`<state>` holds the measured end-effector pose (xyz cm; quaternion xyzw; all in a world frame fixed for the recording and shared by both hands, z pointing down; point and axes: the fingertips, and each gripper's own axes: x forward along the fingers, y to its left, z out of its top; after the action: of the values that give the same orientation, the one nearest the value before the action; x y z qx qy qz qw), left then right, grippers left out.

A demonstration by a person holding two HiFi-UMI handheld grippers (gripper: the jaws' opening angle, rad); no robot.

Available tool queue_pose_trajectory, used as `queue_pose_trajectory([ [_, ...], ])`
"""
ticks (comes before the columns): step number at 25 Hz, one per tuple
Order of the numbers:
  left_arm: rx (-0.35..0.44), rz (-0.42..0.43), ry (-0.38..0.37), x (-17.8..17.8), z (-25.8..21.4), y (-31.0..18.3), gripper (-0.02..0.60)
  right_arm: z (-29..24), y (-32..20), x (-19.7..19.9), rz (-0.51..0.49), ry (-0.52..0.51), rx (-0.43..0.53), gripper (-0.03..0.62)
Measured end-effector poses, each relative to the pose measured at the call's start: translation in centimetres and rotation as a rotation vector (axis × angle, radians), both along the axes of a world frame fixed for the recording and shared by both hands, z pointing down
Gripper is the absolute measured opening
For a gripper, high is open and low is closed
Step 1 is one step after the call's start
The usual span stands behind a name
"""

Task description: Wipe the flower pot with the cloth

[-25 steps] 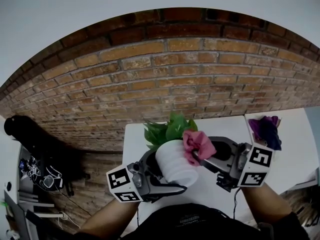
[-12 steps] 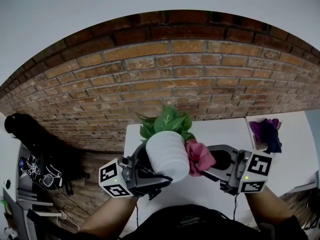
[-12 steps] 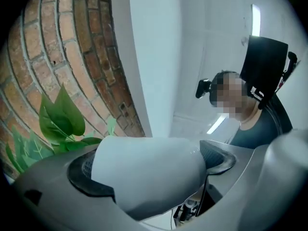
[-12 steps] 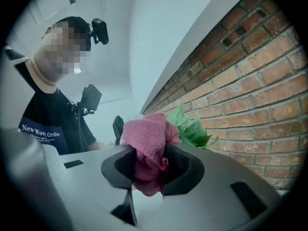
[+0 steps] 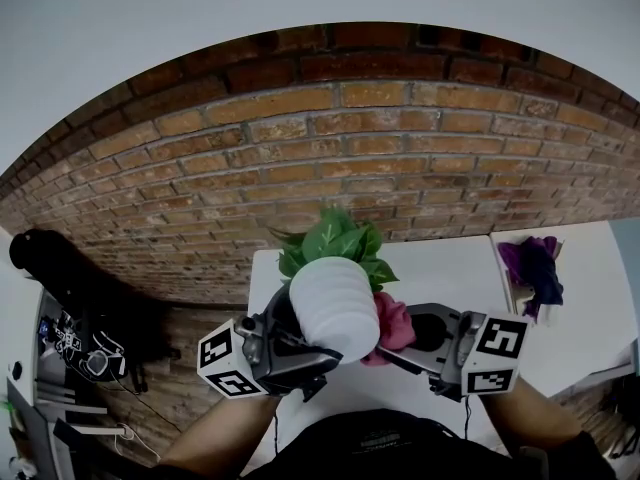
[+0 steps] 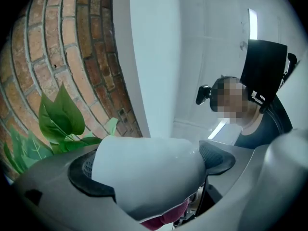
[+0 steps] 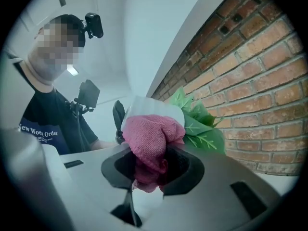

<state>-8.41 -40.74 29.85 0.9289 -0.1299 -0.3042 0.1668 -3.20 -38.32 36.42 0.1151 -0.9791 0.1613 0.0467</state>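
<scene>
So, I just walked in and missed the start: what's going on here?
A person holds a tool in each hand over a white table by a brick wall. The left tool is clamped on a white flower pot with green leaves, held up off the table and tilted. The right tool grips a bunched pink cloth pressed against the pot's lower side.

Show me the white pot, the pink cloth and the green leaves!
white pot point(image 5: 335, 306), head view, its side.
pink cloth point(image 7: 151, 136), right gripper view, its bunched top.
green leaves point(image 5: 335, 240), head view, a middle leaf.
</scene>
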Motion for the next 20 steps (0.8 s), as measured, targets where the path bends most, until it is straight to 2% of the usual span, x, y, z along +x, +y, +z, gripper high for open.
queue_pose_trajectory([
  [3, 0.037, -0.015, -0.045, 0.4, -0.1, 0.2, 0.566, 0.8, 0.2, -0.5, -0.012, 0.013, -0.025, 0.1],
  [5, 0.089, -0.023, -0.103, 1.0, -0.2, 0.6, 0.566, 1.4, 0.3, -0.7, -0.023, 0.02, -0.047, 0.1],
  [10, 0.293, -0.007, -0.344, 3.0, 0.6, 2.8, 0.565, 3.1, 0.8, -0.8, -0.07, 0.014, -0.12, 0.1],
  [13, 0.351, 0.031, -0.46, 3.6, 1.8, 3.8, 0.563, 3.5, 0.6, 0.0, -0.083, 0.01, -0.137, 0.1],
  [17, 0.414, 0.063, -0.593, 3.5, 3.7, 4.5, 0.561, 2.6, -0.4, 1.4, -0.063, 0.015, -0.105, 0.1],
  [20, 0.477, 0.089, -0.736, 3.9, 5.8, 4.9, 0.561, 1.1, -1.0, 2.2, -0.054, 0.021, -0.064, 0.1],
])
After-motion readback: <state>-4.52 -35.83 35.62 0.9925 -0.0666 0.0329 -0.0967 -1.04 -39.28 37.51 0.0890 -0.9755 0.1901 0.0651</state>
